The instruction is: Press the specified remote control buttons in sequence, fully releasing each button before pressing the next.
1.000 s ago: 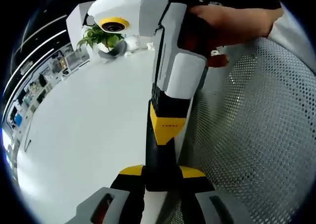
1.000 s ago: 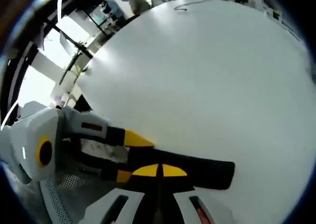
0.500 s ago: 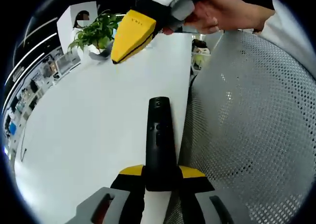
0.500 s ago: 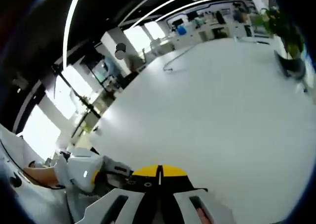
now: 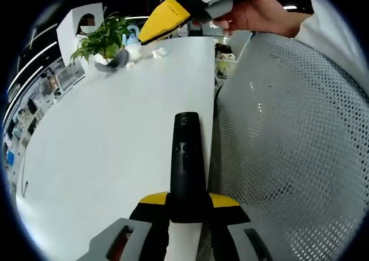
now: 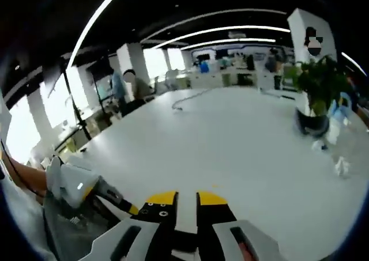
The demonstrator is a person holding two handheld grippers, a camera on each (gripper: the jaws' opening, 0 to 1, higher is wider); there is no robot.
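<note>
White table (image 5: 104, 140): smooth, bare surface wide to 9 o'clock; its edge runs toward 12 along a perforated grey mesh chair (image 5: 288, 146). My left gripper (image 5: 188, 202) is clamped on the near end of the slim black remote control (image 5: 187, 157), which points to 12 above the table edge. My right gripper (image 6: 184, 199) has a narrow gap between its yellow tips, gripping nothing. A potted plant (image 6: 314, 94) stands at 2 o'clock.

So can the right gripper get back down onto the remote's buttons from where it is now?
Probably yes. The right gripper hangs above the white table, and the remote lies button side up, clamped only at its near end by the left gripper.
</note>
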